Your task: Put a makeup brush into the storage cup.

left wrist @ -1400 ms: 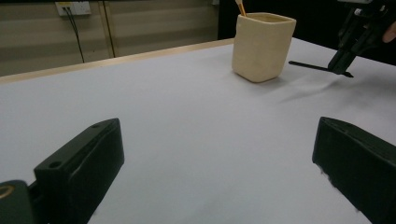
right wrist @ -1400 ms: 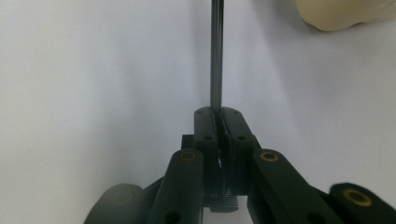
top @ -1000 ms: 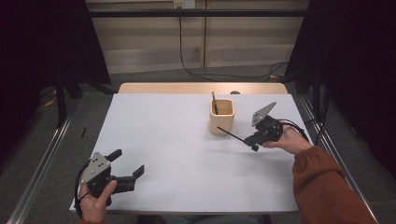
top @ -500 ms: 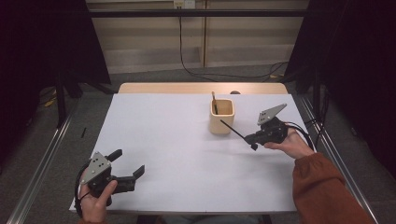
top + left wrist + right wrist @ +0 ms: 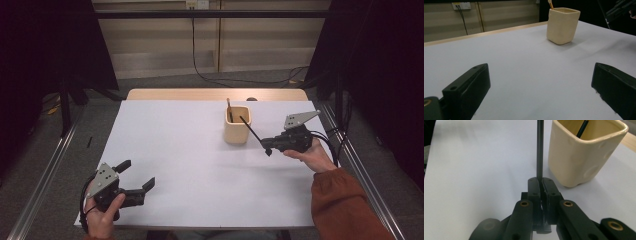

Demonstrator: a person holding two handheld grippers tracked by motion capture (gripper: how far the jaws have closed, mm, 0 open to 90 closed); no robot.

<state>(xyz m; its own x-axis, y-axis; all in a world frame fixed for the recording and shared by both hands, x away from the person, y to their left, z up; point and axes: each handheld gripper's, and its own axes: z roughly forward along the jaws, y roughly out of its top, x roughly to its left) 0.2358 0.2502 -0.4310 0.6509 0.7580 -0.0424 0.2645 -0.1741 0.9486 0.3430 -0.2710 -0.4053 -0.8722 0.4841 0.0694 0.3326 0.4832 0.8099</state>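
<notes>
A cream cup [image 5: 237, 126] [image 5: 562, 25] [image 5: 584, 152] stands right of the table's middle with a brown stick [image 5: 229, 107] in it. My right gripper [image 5: 267, 146] [image 5: 540, 182] hovers just right of the cup, shut on a thin black pen [image 5: 251, 132] [image 5: 539, 150]. The pen slants up from the jaws toward the cup's rim. I cannot tell whether its tip is inside. My left gripper [image 5: 137, 173] [image 5: 539, 90] rests at the front left, jaws wide open with nothing between them.
A white sheet [image 5: 190, 150] covers the table, with a strip of wooden top [image 5: 200, 94] bare at the far edge. Metal rails [image 5: 45, 175] run along both sides. A person's orange sleeve [image 5: 345, 205] comes in at the bottom right.
The right gripper has shifted slightly toward the far side, and the pen's tip has swung up from beside the cup's base to its rim. The left gripper has stayed put.
</notes>
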